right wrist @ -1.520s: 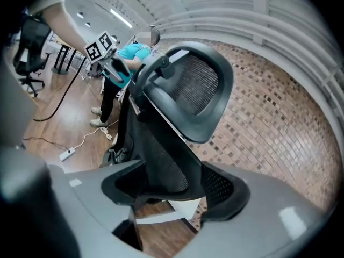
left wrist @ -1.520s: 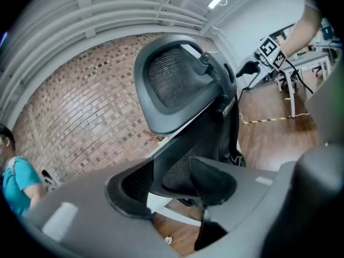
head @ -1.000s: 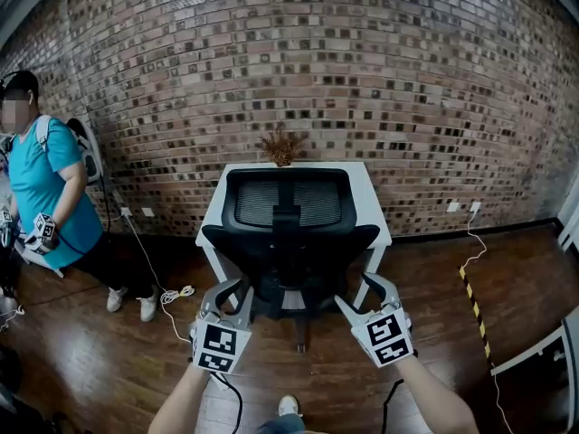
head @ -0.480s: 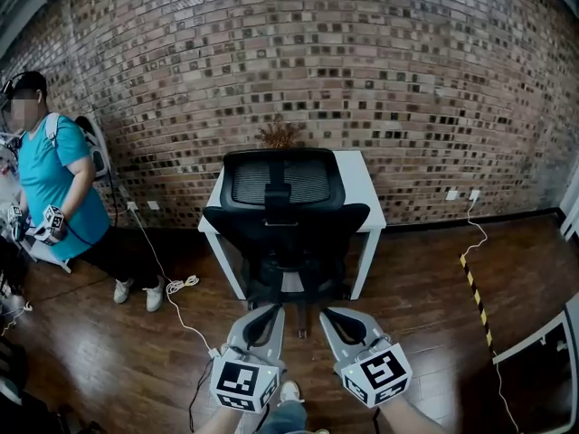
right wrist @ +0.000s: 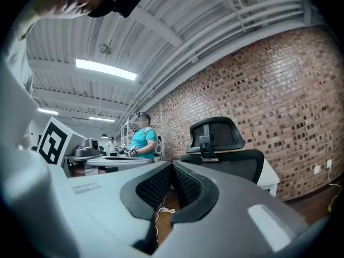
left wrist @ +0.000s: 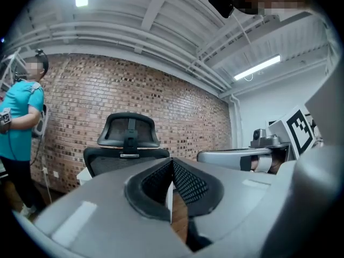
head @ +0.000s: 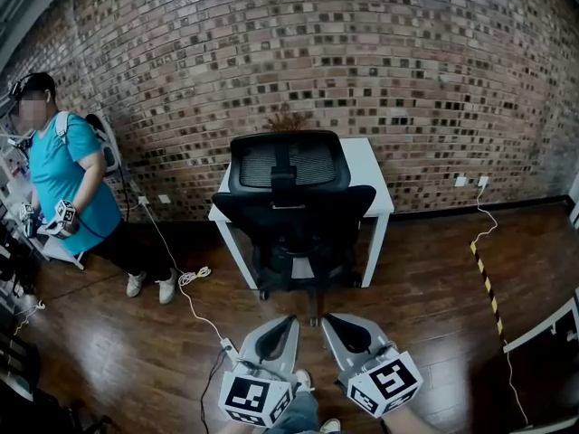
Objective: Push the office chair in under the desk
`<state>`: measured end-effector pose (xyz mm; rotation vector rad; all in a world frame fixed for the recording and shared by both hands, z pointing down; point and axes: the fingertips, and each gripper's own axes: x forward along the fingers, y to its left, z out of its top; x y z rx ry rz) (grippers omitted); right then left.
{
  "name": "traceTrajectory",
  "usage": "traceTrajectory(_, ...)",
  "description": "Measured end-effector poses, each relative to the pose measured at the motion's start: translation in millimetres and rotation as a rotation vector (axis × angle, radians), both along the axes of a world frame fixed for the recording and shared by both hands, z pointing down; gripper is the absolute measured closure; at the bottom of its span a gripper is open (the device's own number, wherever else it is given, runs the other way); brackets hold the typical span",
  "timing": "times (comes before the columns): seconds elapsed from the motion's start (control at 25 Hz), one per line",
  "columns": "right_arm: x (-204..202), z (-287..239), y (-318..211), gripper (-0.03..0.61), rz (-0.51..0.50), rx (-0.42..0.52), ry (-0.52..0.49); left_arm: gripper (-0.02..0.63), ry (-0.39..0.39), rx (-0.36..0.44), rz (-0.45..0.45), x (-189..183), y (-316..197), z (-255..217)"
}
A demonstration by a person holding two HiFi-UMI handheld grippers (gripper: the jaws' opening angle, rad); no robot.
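Brick wall (head: 380, 52) runs directly behind the desk (head: 366, 163); dark wooden floor (head: 434, 306) spreads out in front of it and to both sides

Desk: white, small, its back edge against the wall

Office chair (head: 294, 211): black, mesh back and headrest, standing at the front of the desk with its back toward the camera. Seat and wheeled base sit between the desk's front legs; backrest rises at the desk's front edge and covers most of the top. Contact between backrest and desk edge cannot be made out

Person in a teal shirt (head: 65, 174): well left of the desk, near the wall, a gripper in hand

Left gripper (head: 289, 318): low in the head view, in front of the desk, well clear of the chair base, pointing toward it. Jaws closed pad to pad, nothing between them

Right gripper (head: 327, 318): just beside the left one, same heading, also apart from the chair. Jaws closed tight, empty

White cable (head: 185, 283): trails over the floor from the wall to the left of the desk toward the grippers

Dried plant (head: 288, 118): on the desk at its back edge, mostly hidden by the headrest

Yellow-and-black strip (head: 484, 274): on the floor right of the desk
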<state>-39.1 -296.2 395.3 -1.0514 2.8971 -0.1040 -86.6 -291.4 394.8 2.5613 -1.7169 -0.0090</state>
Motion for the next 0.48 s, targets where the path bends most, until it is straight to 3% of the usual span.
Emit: traceTrajectory(0.48,3.2,-1.2,25.8,0.577,0.005,0.023,0.037,0.597,0.012,0.007,0.023,16.5,23.1,0.1)
